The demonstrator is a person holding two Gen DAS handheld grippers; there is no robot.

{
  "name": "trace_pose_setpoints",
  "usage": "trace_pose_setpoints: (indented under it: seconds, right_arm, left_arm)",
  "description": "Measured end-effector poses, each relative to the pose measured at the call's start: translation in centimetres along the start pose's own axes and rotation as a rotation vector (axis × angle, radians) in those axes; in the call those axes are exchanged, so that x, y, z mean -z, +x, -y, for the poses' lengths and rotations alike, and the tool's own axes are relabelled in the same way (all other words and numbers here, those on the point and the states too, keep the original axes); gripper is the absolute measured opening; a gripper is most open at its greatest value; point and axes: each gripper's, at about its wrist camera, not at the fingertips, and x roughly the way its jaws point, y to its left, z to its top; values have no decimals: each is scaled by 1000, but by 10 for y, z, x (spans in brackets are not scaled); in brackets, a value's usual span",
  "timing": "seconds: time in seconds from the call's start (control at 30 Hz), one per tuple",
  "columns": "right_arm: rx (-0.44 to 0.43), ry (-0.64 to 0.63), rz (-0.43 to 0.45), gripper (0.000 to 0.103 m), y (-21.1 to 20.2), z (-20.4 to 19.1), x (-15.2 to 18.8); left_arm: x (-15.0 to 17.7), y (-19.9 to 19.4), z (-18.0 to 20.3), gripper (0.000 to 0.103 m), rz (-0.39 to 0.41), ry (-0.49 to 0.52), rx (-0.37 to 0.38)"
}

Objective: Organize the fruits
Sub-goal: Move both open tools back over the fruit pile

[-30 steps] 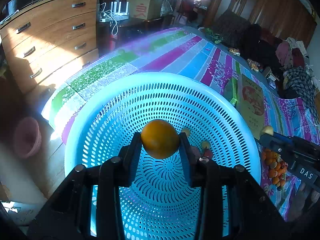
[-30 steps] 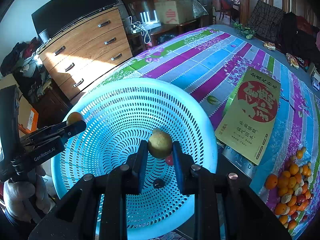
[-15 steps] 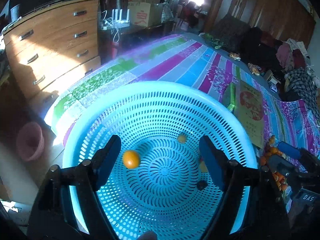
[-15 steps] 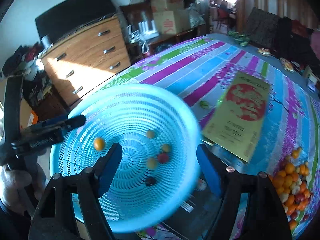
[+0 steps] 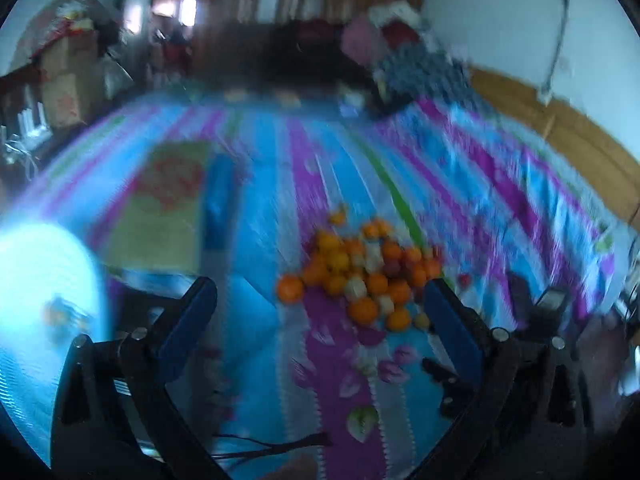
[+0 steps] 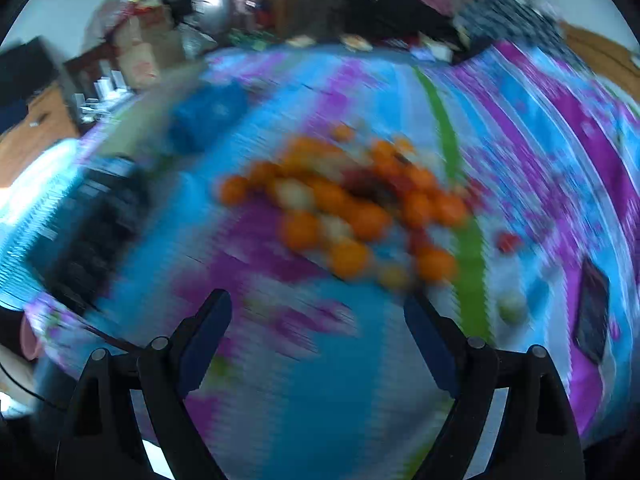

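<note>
Both views are smeared by motion blur, so fine detail is lost. A striped cloth (image 5: 256, 264) in blue, purple, white and green, printed with petals and leaves, covers the broad surface and fills most of each picture. Behind it the room is cluttered: stacked cardboard boxes (image 5: 64, 80) stand at the far left, a heap of dark and patterned clothes (image 5: 404, 60) lies along the far edge of the surface, a pale wall rises at the right, and a wooden dresser (image 6: 36, 128) shows at the left edge of the right wrist view. A flat green-and-red printed box (image 5: 168, 204) lies on the cloth at the left, with a blue object (image 5: 219, 200) just beside it that is too blurred to identify. The light blue perforated basket (image 5: 44, 320) sits at the left border of the left wrist view, and at least one orange fruit (image 5: 56, 314) shows inside it; its other contents cannot be made out. The pile of fruits (image 5: 360, 272), mostly orange with some pale yellow and a few red ones, lies loose on the cloth near the middle, well apart from the basket. A dark flat device (image 6: 592, 312) lies on the cloth at the right. The left gripper (image 5: 320, 308) and the right gripper (image 6: 316, 320) have both just been opening and stand spread wide with nothing between the blue pads, each above the cloth on the near side of the pile.
</note>
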Motion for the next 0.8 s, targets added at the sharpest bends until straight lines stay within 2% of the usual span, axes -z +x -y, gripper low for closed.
trace_pose_setpoints:
  seconds: [0.1,0.23,0.27,0.37,0.43,0.8]
  right_arm:
    - [35,45,-31,90,24,43,17]
    - [32,65,-52,90,54,74,27]
    - [27,72,-55,93,61,81,30]
    - [30,58,0,103,68,83,36]
    - [29,56,4,103,70,79,37]
    - [35,56,13,103,74,79,36]
  left_arm:
    - [33,83,9,103,-164,18,-38]
    - [64,144,-6,102,-260,-10,-142]
    - [71,156,-9,102,-284,-15,-172]
    - [76,162,-3,103,-251,29,-230]
    - [78,161,-1,103,-229,24,-258]
    - [79,172,-2,103,-208,18,-244]
